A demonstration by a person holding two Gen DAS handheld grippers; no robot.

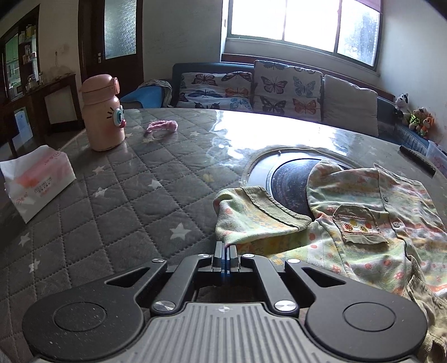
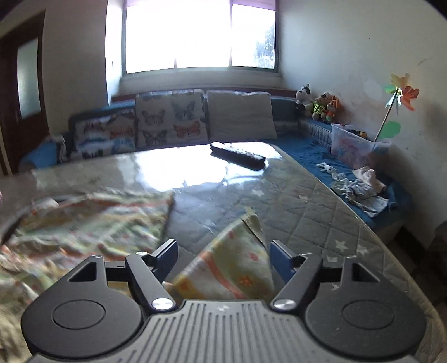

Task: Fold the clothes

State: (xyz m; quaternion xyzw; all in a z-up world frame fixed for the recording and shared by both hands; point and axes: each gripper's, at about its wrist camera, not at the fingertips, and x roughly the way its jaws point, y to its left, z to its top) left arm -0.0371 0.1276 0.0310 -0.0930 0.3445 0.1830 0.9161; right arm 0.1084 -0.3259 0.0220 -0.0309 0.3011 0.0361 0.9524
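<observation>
This is a living room in a home. A sofa (image 1: 279, 92) with butterfly pillows (image 1: 287, 90) sits under a big window (image 1: 301, 25). Soft toys (image 2: 318, 104) sit in the corner. A pink bottle (image 1: 103, 111) and tissues (image 1: 36, 181) stand on the table (image 1: 125, 195).

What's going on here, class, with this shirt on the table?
A person is folding a small patterned shirt on a quilted table with two handheld tools. The left claw is shut on the shirt's left sleeve. The right claw is open, with the other sleeve lying between its jaws, not gripped.
</observation>
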